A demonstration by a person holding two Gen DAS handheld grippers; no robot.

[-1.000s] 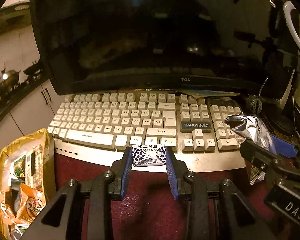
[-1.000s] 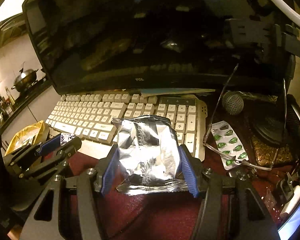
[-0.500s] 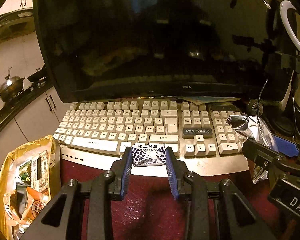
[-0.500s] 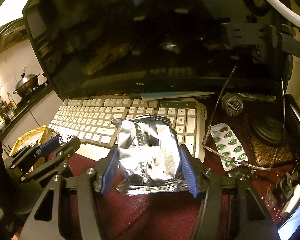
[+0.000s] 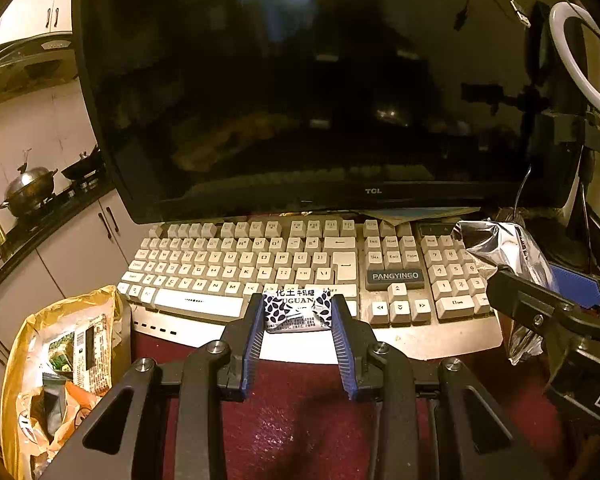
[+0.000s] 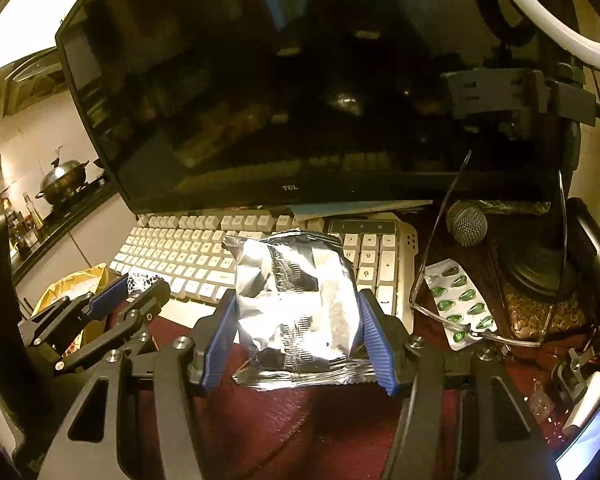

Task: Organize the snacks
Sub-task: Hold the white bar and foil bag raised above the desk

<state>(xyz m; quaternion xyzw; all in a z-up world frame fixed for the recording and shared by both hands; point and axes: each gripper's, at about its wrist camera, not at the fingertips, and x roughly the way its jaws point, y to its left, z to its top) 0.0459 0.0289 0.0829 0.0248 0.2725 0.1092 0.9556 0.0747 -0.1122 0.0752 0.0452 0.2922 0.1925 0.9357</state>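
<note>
Left gripper (image 5: 298, 314) clamped on small patterned packet (image 5: 297, 309) above keyboard's front edge (image 5: 284, 344), right gripper (image 6: 296, 320) clamped on silver foil pouch (image 6: 296, 292), open bag (image 5: 40, 344) at table's left edge

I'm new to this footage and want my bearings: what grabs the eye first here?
A crinkled silver foil packet fills the middle of the right wrist view, clamped in the right hand-held gripper. The left hand-held gripper pinches a small blue-and-white patterned snack in front of the pale keyboard, beneath a big dark monitor.
</note>
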